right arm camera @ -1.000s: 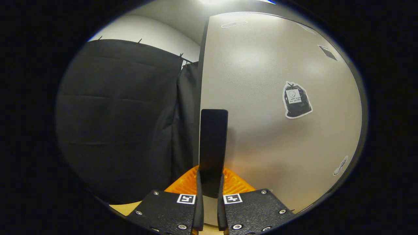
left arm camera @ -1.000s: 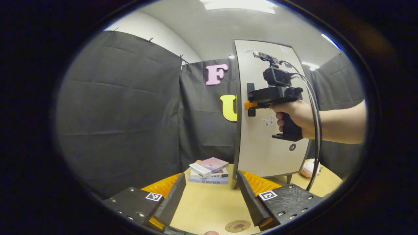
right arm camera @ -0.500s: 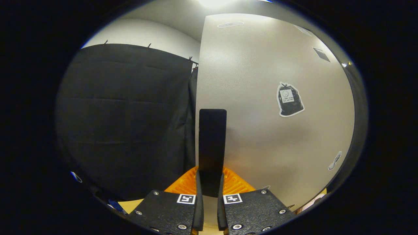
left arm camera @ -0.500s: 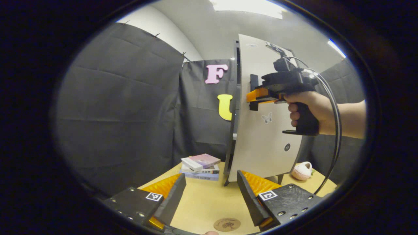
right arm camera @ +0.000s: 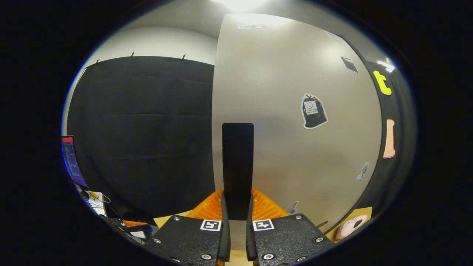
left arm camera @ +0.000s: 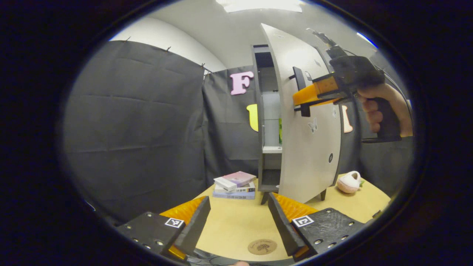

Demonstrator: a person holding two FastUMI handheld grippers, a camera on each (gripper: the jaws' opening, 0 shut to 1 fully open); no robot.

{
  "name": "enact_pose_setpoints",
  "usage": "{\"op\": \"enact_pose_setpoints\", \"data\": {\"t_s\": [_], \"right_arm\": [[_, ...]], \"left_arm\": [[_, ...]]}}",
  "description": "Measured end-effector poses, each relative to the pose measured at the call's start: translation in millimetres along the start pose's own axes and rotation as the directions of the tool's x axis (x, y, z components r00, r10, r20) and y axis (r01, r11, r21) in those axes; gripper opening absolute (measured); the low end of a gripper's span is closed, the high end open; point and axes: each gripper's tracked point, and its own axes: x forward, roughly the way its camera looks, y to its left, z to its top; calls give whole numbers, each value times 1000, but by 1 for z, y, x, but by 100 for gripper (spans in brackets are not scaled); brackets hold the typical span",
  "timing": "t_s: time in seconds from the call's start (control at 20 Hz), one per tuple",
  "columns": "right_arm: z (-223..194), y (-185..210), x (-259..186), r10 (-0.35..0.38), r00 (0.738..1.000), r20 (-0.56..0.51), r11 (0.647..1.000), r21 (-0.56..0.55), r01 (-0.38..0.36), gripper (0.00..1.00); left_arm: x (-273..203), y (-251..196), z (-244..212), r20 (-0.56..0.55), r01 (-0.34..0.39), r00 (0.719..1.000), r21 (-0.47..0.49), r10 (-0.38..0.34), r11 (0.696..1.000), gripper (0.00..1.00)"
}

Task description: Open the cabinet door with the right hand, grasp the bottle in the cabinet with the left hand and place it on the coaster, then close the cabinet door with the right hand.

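Books [left arm camera: 235, 184] left of cabinet [left arm camera: 266, 122]

Tall pale-grey cabinet door [left arm camera: 306, 129], right of centre in the left gripper view, swung partly open, with a black vertical bar handle [left arm camera: 300, 96] near its free edge and small stickers on its face. Dark-framed cabinet [left arm camera: 266, 111], centre, with a white shelf; a thin green sliver, possibly the bottle [left arm camera: 280, 131], stands upright on it. Round brown coaster [left arm camera: 262, 246], lower centre, flat on the tan tabletop.
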Motion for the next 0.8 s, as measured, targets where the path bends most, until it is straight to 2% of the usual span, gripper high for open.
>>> {"op": "enact_pose_setpoints", "data": {"t_s": [0.1, 0.2, 0.25, 0.35, 0.45, 0.5, 0.6, 0.65, 0.75, 0.8], "right_arm": [[-2, -11, -24, -1, 1000, -1, 1000, 22, 1, 17], [-3, -20, -50, -26, 1000, -2, 999, 20, 26, 17], [-3, -23, -60, -48, 999, -4, 999, 6, 48, 17], [-8, -26, -86, -104, 995, -12, 994, -20, 104, 17], [-11, -35, -104, -158, 987, 1, 987, 4, 158, 17], [-10, -41, -113, -181, 983, 9, 983, 3, 181, 17], [-10, -51, -126, -224, 974, 16, 974, 10, 224, 18], [-13, -56, -131, -248, 969, 14, 969, 19, 248, 18], [-13, -69, -139, -302, 953, 13, 953, 6, 302, 20], [-11, -74, -144, -326, 945, 20, 946, 1, 326, 20]], "left_arm": [[-20, -16, 14, 4, 23, 1000, 36, -24, 999, 90], [-34, -24, 18, -8, 34, 999, 113, -33, 993, 90], [-38, -28, 18, -17, 28, 1000, 134, -26, 991, 94], [-51, -42, 15, -35, 19, 999, 106, -16, 994, 94], [-59, -56, 19, -25, 13, 1000, 82, -11, 997, 94], [-62, -64, 19, -30, 19, 999, 78, -16, 997, 90], [-64, -82, 19, -36, 48, 998, 76, -46, 996, 94], [-65, -88, 21, -34, 55, 998, 88, -52, 995, 86], [-61, -92, 22, -39, 28, 999, 106, -24, 994, 94], [-57, -99, 24, -38, 29, 999, 99, -25, 995, 90]]}}
